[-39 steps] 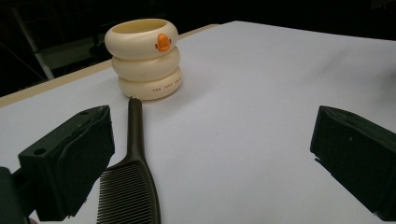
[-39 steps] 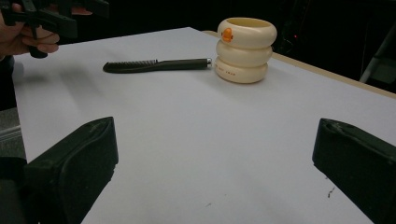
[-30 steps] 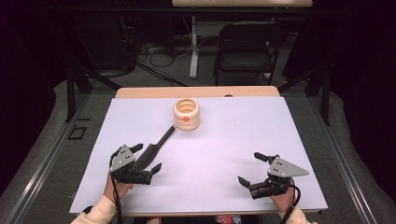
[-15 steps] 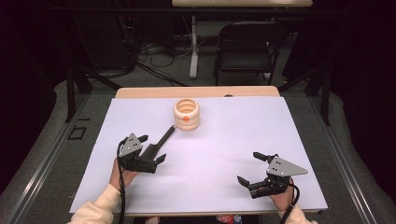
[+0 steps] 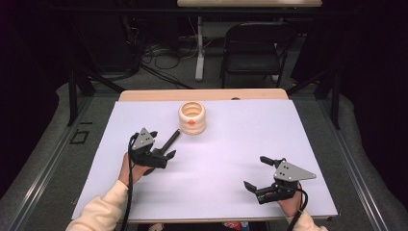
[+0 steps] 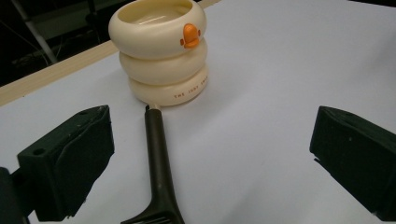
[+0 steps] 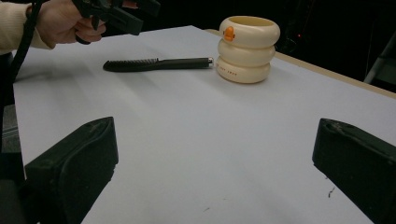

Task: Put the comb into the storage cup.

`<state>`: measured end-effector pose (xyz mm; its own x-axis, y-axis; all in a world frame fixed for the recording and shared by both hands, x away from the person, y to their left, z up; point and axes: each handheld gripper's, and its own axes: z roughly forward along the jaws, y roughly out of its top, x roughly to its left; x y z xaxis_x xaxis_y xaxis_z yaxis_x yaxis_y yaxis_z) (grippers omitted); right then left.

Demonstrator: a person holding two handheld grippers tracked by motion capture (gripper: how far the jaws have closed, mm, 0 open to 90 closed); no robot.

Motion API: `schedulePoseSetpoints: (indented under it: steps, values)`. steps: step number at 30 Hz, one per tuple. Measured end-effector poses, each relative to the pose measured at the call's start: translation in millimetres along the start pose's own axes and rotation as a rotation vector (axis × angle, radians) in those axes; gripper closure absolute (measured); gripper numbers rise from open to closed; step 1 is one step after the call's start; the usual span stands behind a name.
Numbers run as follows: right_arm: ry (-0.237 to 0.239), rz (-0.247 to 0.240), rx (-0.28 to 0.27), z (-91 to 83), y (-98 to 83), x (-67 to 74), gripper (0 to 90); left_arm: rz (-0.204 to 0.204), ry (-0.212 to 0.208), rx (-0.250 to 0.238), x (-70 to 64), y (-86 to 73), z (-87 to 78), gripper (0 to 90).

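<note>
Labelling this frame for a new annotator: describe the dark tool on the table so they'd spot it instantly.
Start at the white table and find the cream cup shaped like three stacked rings, near its far edge. A black comb lies flat with its handle tip at the cup's base, its toothed end towards the left gripper. It is the one long, thin, dark thing lying on the sheet.

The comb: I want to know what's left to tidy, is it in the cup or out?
Out. The comb lies flat on the table, its handle tip against the cup.
</note>
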<state>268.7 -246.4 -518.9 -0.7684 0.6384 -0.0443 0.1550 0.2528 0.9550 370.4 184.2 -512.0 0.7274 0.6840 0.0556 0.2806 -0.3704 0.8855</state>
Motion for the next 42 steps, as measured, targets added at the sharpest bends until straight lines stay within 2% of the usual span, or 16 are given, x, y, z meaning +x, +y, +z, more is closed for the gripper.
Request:
schedulePoseSetpoints:
  steps: [8,12,18,23,29,34,42]
  values:
    - [0.004,-0.004,0.003,1.3,-0.2,0.1,0.0,0.006,0.014,0.013,8.6,7.5,14.7,0.4]
    - [0.007,-0.004,0.008,1.6,-0.1,0.0,0.0,0.01,0.018,0.035,11.2,9.5,22.6,0.0]
    - [0.01,-0.004,0.009,2.2,0.0,0.1,0.0,0.022,0.017,0.036,15.2,13.6,30.6,1.9]
    - [0.01,-0.005,0.012,2.5,0.0,0.2,0.0,0.041,0.012,0.06,16.7,14.0,37.8,14.1]
    - [0.008,-0.006,0.014,2.6,-0.1,0.0,0.0,0.018,0.03,0.054,24.2,18.6,43.1,24.0]
    - [0.009,-0.008,0.013,2.8,-0.1,-0.1,0.0,0.007,0.035,0.084,29.0,18.5,51.6,35.2]
    - [0.008,-0.01,0.016,3.0,-0.2,0.0,0.0,0.005,0.027,0.132,34.2,18.5,65.1,60.1]
